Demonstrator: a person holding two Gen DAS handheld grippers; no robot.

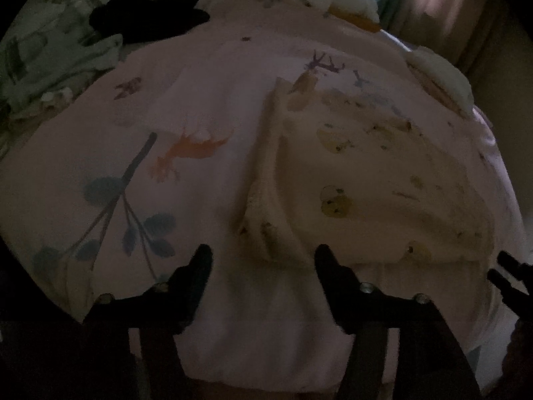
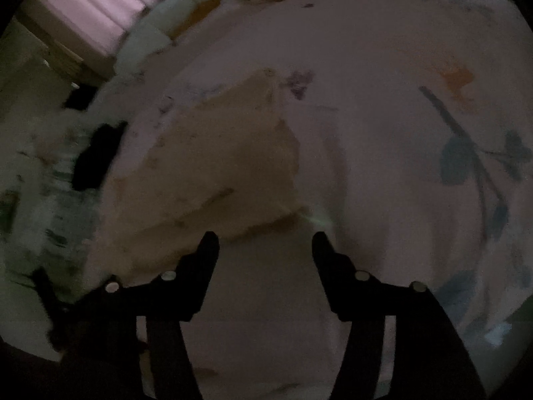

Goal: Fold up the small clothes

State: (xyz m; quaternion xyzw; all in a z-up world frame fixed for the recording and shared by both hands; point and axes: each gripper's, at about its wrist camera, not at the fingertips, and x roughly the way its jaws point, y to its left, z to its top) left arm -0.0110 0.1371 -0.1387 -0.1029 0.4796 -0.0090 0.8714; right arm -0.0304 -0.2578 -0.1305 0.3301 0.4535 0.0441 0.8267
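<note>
**Two open tools, one cream garment ahead**

Two tools hover over the bed (image 1: 206, 76), both released and gripping nothing. The left tool (image 1: 263, 256) sits just short of the cream garment (image 1: 366, 180), whose near-left corner lies between its spread fingers and a little beyond. The garment is partly folded and runs away toward the far right edge of the bed. In the right wrist view the right tool (image 2: 265, 243) faces the garment's near edge, cloth lying ahead and leftward. Both look about equally close; the left is probably better lined up for the corner. A clothes pile (image 1: 66, 43) waits at the bed's far left.
</note>
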